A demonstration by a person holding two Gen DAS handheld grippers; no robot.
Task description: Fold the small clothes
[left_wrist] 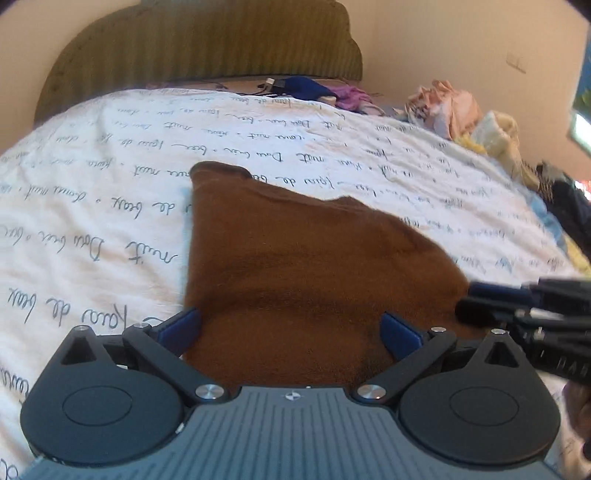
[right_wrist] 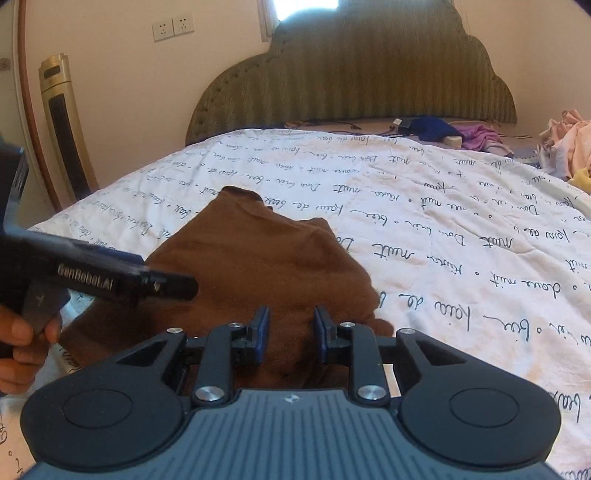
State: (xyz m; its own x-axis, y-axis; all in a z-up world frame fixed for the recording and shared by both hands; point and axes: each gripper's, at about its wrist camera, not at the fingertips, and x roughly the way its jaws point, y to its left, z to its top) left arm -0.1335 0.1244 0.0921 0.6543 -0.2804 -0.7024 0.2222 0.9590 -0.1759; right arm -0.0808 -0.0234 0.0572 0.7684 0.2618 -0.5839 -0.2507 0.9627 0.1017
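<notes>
Both claws, left [left_wrist: 291, 328] spread wide, right [right_wrist: 290, 328] half parted, grasp nothing; pinch the near hem of the brown cloth [left_wrist: 295, 258] evenly, then fold far.

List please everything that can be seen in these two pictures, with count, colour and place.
brown garment: one, brown, lying on the bedcover in front of both grippers
bedcover: one, white with dark handwriting print, over the bed
headboard: one, olive green, at the far end
clothes pile: several, pink, yellow, purple and blue, far right
wall sockets: two, white
tower appliance: one, gold and black, left wall
left gripper: jaws wide open
right gripper: jaws open
hand: one, holding left gripper
</notes>
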